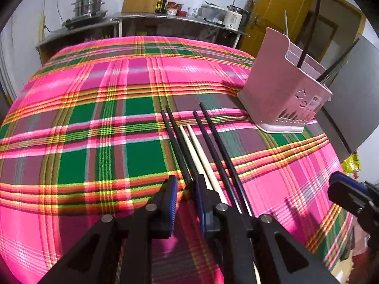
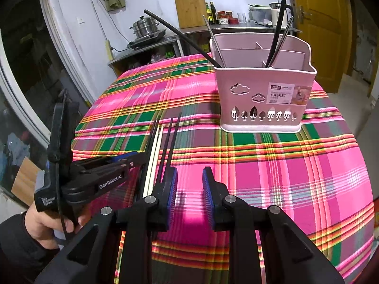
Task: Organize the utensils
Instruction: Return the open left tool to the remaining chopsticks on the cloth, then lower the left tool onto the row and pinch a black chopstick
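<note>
Several chopsticks lie side by side on the pink plaid tablecloth (image 1: 94, 118): a black pair (image 1: 175, 139), a pale wooden pair (image 1: 196, 151) and another black pair (image 1: 218, 146). My left gripper (image 1: 186, 184) hangs low over their near ends. Its jaws stand narrowly apart, with the left black pair running between them and cloth showing in the gap. A pink utensil basket (image 2: 260, 94) stands farther back, holding black and metal chopsticks. My right gripper (image 2: 189, 182) is open and holds nothing, just right of the wooden pair (image 2: 154, 156). The left gripper (image 2: 135, 158) shows at the left of the right wrist view.
A person's hand (image 2: 45, 222) holds the left gripper's handle. Behind the table runs a steel counter (image 1: 165, 19) with a steamer pot (image 1: 88, 4), bottles and a cutting board. A yellow door (image 2: 319, 35) is at the right. The right gripper (image 1: 343, 189) shows at the table's right edge.
</note>
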Tool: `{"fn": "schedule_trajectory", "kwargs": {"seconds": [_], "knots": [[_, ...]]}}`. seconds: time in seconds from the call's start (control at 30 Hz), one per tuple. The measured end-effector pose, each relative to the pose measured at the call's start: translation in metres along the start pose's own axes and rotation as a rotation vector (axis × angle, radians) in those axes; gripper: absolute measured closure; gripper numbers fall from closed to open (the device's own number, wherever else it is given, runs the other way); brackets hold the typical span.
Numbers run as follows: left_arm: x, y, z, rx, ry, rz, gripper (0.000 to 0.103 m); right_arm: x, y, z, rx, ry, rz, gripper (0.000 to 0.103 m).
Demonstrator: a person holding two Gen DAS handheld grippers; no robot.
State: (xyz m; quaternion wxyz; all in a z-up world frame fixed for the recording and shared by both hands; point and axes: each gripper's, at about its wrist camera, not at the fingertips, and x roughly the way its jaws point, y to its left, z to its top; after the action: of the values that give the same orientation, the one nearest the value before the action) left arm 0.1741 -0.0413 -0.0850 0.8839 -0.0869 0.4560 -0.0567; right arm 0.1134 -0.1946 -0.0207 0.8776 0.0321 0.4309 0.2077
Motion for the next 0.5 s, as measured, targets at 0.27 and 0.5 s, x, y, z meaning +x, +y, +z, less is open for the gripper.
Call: {"fn": "schedule_trajectory", "kwargs": {"seconds": [0.27,0.5], "knots": [[-0.001,0.004,-0.002,0.023,0.010,0.011,0.090,0.006,0.003,0.001,-0.006,0.010,0.002,0.080],[-0.012,0.027,-0.007,-0.006,0.026,0.003,0.094,0.029,0.008,0.009,-0.004,0.034,0.019,0.080]]}}
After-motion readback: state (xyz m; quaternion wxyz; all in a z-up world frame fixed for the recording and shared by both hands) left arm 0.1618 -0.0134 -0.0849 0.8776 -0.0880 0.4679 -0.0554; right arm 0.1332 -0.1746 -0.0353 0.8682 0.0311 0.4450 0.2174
